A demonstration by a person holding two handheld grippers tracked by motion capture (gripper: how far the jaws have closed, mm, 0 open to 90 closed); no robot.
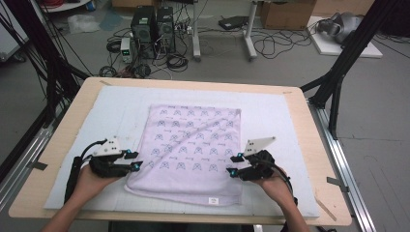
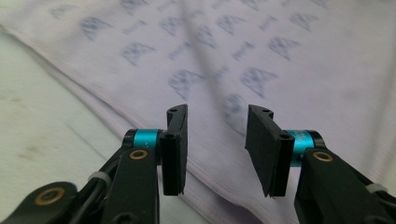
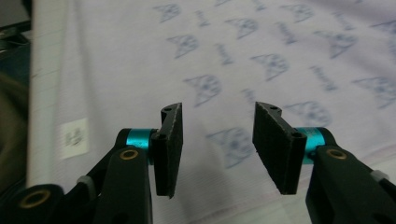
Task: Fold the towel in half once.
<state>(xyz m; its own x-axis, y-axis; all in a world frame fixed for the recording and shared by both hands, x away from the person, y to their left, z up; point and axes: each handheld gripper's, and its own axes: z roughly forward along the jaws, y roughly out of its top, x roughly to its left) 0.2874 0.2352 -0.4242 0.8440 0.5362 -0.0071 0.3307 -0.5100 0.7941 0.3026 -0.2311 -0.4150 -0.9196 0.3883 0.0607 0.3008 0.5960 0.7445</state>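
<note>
Lilac cloth, printed with small blue emblems, is the work in hand: a folded towel (image 1: 188,152) lying flat at the centre of the high view on a pale mat (image 1: 275,108) that covers a wooden table (image 1: 319,159). Nearest the camera, at the lower edge, two forearms enter the frame. The left gripper (image 1: 137,160) sits at the lower left, beside the towel's left edge; the right gripper (image 1: 233,165) sits at the lower right, over the towel's right edge. A small white label (image 1: 213,200) marks the near hem.

In the left gripper view, the left gripper (image 2: 217,144) has its jaws partly parted with nothing between the pads; the towel's folded edge (image 2: 140,119) runs diagonally beneath them. In the right gripper view, the right gripper (image 3: 218,147) likewise stands partly open and empty above the printed cloth (image 3: 261,60), with the label (image 3: 74,137) at the left of the frame.

Judged from this, the step in hand is the approach to the towel's two side edges, ahead of a grasp. The next move calls for each lower pad to slide under the edge before closing, taking all layers together and keeping both sides level.

Farther off, beyond the table, computer towers (image 1: 153,26) and loose cables (image 1: 270,46) occupy the floor.
</note>
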